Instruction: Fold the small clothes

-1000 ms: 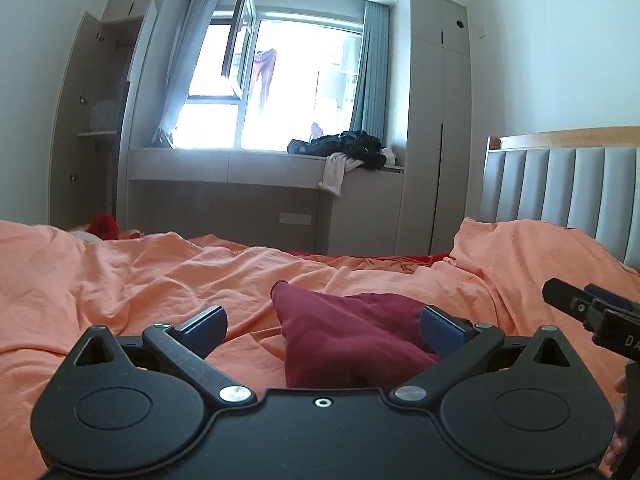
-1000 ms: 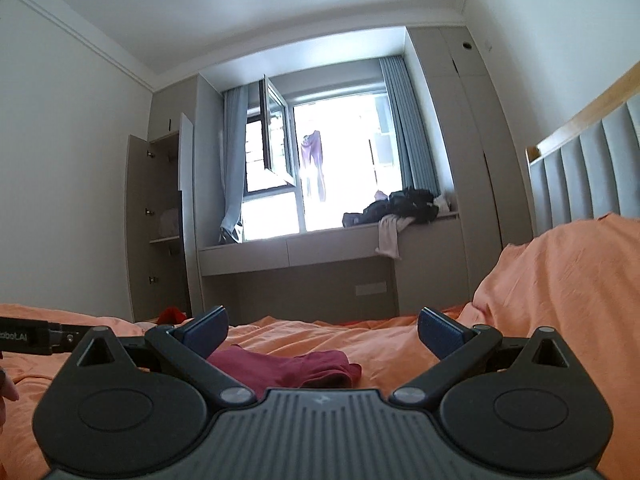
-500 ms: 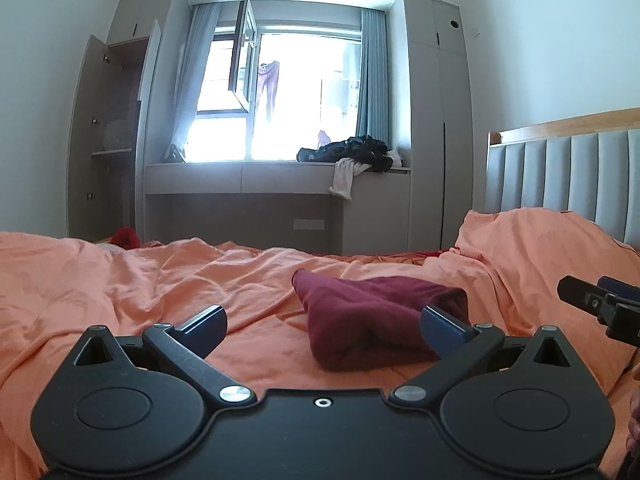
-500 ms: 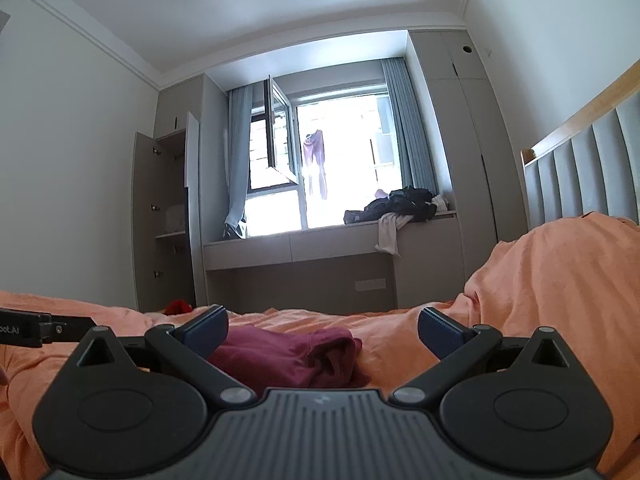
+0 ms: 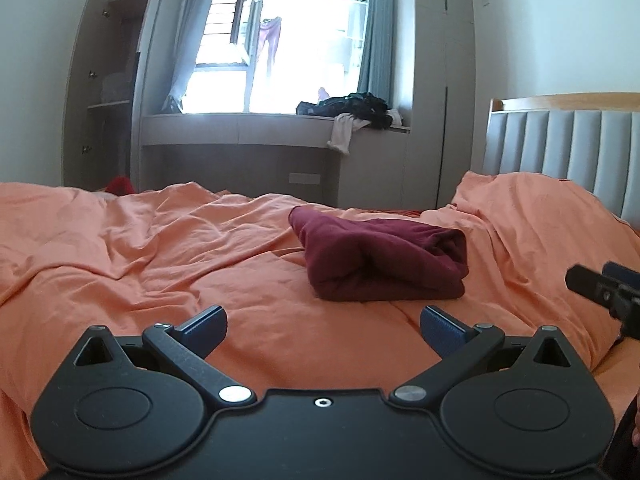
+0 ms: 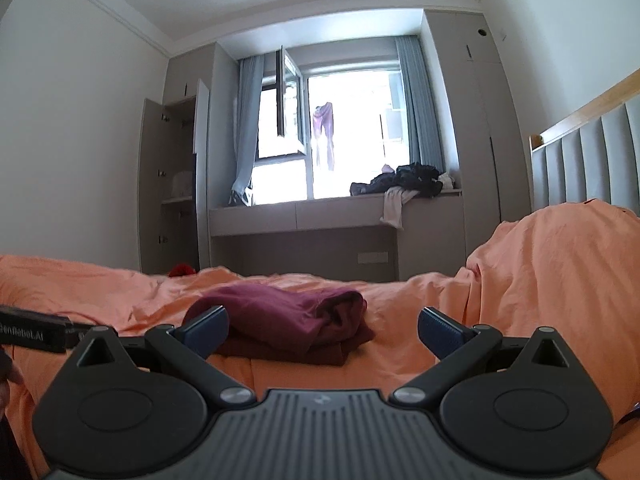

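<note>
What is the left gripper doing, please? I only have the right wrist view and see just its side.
Observer: The left gripper is open and holds nothing.
Operator: Is it touching the maroon garment?
Observer: No. The maroon garment lies ahead of it, with bare orange duvet between them.
Operator: A finger hides the garment's left end in my view. How does it look?
Observer: That end is a closed, rounded fold resting on the duvet.
</note>
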### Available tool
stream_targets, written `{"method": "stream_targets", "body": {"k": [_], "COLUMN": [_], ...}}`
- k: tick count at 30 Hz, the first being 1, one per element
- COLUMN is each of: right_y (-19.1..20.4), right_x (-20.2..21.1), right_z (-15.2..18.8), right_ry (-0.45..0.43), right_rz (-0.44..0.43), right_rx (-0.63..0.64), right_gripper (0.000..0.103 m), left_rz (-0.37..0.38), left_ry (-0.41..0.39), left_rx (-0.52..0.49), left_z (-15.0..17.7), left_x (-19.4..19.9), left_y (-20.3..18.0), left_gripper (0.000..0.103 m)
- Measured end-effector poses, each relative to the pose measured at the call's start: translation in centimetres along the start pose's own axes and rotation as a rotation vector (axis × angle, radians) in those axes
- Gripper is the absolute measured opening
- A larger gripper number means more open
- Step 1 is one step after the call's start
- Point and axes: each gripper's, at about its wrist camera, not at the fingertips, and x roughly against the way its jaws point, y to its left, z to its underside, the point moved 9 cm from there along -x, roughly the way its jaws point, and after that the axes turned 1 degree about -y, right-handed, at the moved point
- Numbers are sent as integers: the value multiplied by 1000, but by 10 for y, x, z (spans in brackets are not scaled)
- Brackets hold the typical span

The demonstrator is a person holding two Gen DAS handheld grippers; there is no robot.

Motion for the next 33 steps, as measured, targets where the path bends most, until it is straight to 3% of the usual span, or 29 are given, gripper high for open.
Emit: {"method": "stream_targets", "body": {"k": [8, 33], "right_y": [1, -4], "right_x": [-8, -5], "right_z": [10, 10], "right_ry": [62, 60], "right_rz": [9, 32], "right_rx": [8, -7], "right_gripper": [103, 103], "left_rz": [-26, -26], "left_ry": [28, 44], "left_rx": [32, 32], "left_z": [5, 8], "left_x": [-6, -9], "left_y": [14, 12], "left_gripper": [103, 103]}}
